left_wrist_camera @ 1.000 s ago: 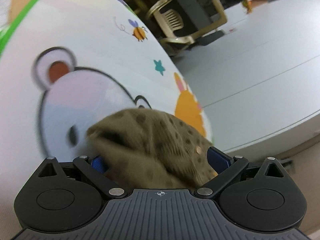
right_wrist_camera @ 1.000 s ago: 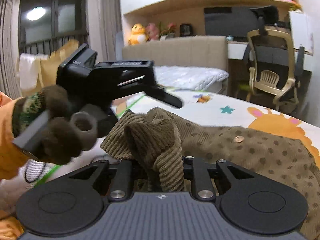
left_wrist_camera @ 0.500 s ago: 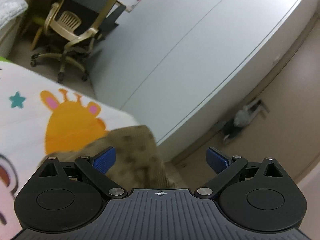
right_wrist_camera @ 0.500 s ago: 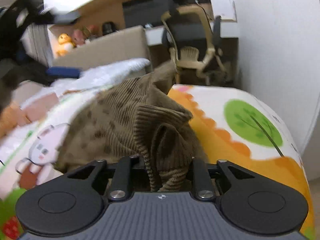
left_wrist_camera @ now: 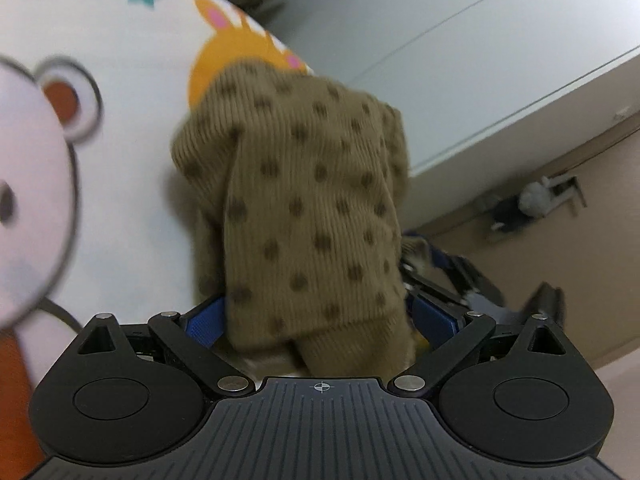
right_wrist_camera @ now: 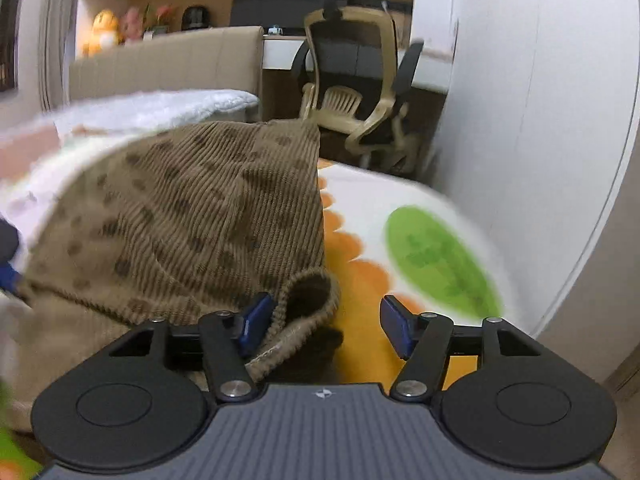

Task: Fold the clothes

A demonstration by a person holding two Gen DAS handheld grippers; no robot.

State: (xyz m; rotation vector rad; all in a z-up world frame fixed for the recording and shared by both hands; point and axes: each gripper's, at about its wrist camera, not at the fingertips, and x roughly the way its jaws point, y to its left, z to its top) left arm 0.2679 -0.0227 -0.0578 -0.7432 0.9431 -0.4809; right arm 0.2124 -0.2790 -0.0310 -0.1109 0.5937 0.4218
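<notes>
A brown corduroy garment with dark dots (left_wrist_camera: pixel 308 208) lies bunched on a cartoon-print mat (left_wrist_camera: pixel 120 92). My left gripper (left_wrist_camera: pixel 316 320) is open, its blue pads wide apart with the garment's folded edge lying between them. In the right wrist view the same garment (right_wrist_camera: pixel 188 216) lies left of centre. My right gripper (right_wrist_camera: pixel 326 326) is open, and a ribbed cuff (right_wrist_camera: pixel 308 300) rests against its left pad (right_wrist_camera: pixel 256 320). The right gripper also shows at the right of the left wrist view (left_wrist_camera: pixel 448 276).
A white wardrobe wall (right_wrist_camera: pixel 552 120) stands close on the right of the mat. An office chair (right_wrist_camera: pixel 356 92) and a bed with a white blanket (right_wrist_camera: pixel 160 108) are beyond. The mat's edge (left_wrist_camera: pixel 320 76) drops to the floor near the wardrobe.
My right gripper has opened and let go of the cuff. My left gripper has swung back over the garment, which has been laid down folded on the mat.
</notes>
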